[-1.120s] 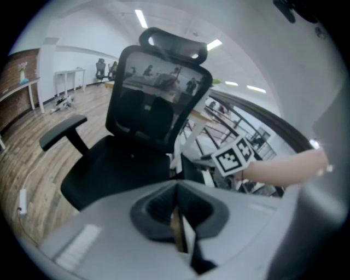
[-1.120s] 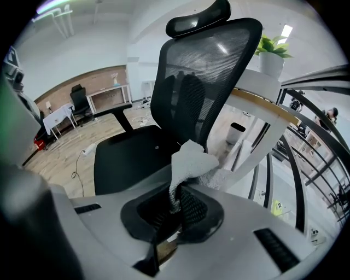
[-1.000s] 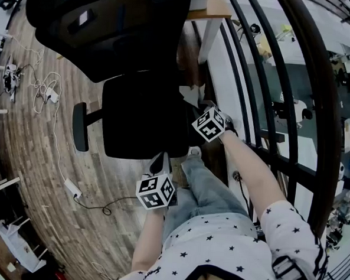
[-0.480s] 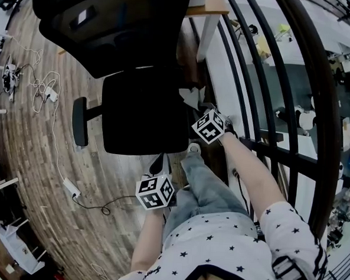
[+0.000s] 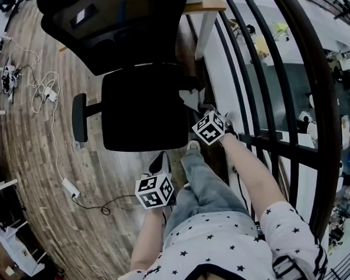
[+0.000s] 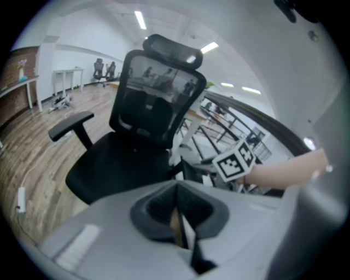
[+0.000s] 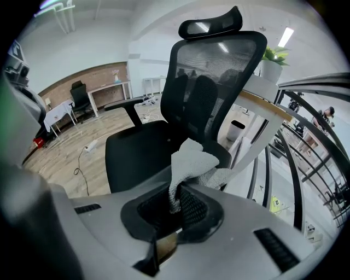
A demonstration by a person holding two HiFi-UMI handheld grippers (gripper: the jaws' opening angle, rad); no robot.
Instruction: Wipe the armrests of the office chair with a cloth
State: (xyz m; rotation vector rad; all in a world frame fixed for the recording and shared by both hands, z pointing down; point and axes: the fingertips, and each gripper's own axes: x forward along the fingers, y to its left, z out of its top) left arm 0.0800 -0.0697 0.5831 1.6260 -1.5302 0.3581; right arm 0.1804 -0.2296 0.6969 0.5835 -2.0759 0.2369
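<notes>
We've got the right gripper (image 7: 176,206) clamped on the cloth (image 7: 192,163), beside the office chair (image 5: 144,108) seat. Left gripper (image 6: 178,217) is closed and empty. We should lay the cloth flat and drag it the full length of each armrest (image 5: 79,117).

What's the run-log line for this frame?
left gripper: shut, empty | right gripper: shut on cloth | cloth: held at office chair seat edge, contact unclear | far-side armrest: untouched
</notes>
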